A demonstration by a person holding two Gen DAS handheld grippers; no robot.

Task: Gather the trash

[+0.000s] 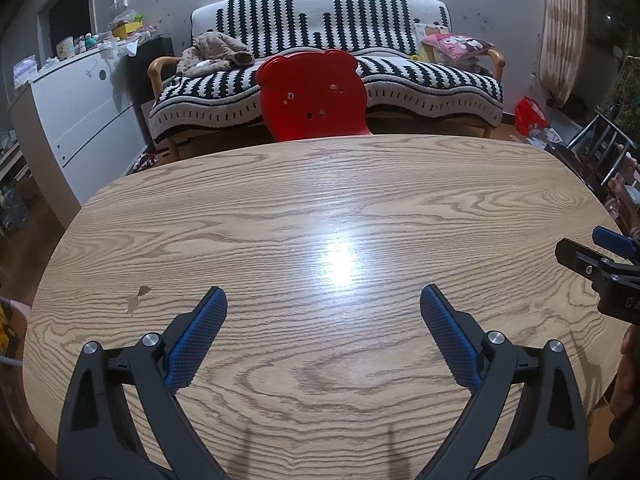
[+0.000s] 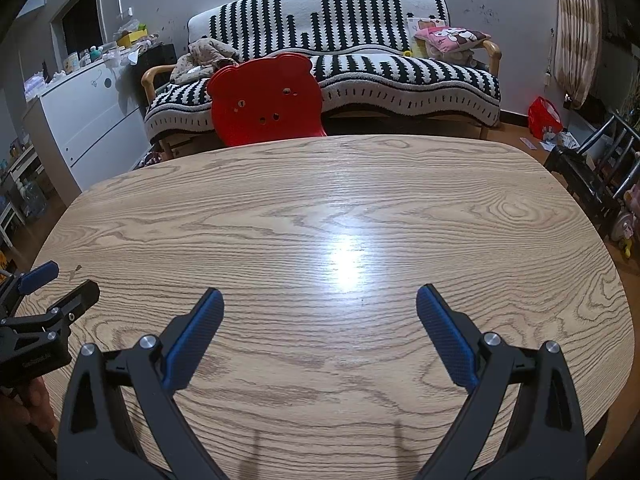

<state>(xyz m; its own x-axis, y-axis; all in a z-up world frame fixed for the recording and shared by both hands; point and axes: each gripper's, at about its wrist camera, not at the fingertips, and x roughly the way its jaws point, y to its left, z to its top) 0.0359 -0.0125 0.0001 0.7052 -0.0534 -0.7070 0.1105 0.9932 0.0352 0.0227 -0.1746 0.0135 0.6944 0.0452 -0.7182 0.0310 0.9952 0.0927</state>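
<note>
Closest to your left wrist camera, the left gripper (image 1: 323, 296) has its two blue-padded fingers (image 1: 198, 336) spread wide apart, with nothing between them, hovering over the near part of the wooden table (image 1: 320, 208). Your right gripper (image 2: 320, 296) stands the same way in its own view: blue pads (image 2: 446, 336) well apart, gripping nothing, above the same tabletop. Each tool shows at the edge of the other's picture: the right gripper's tip juts in at the far right of the left view (image 1: 600, 260), and the left gripper's tip at the far left of the right view (image 2: 48, 300), so you are holding them side by side at the near edge.

On the wood there is a bright glare patch (image 1: 338, 260) near the middle and a small brownish mark (image 1: 138, 298) just ahead and to the left of your left gripper's left finger; whether that mark is a stain or a scrap, you cannot tell. No other piece of trash shows on the tabletop in either view.

Beyond the far edge of the table stands a red chair back shaped like a bear's head (image 1: 316, 96), and behind it a sofa under a black-and-white striped cover (image 1: 328, 52) with a beige bundle of cloth (image 1: 216, 54) at its left end and a pink cushion (image 1: 458, 46) at its right. A white dresser (image 1: 80, 112) stands at the left wall, and a red bag (image 2: 544, 116) sits on the floor at the right.
</note>
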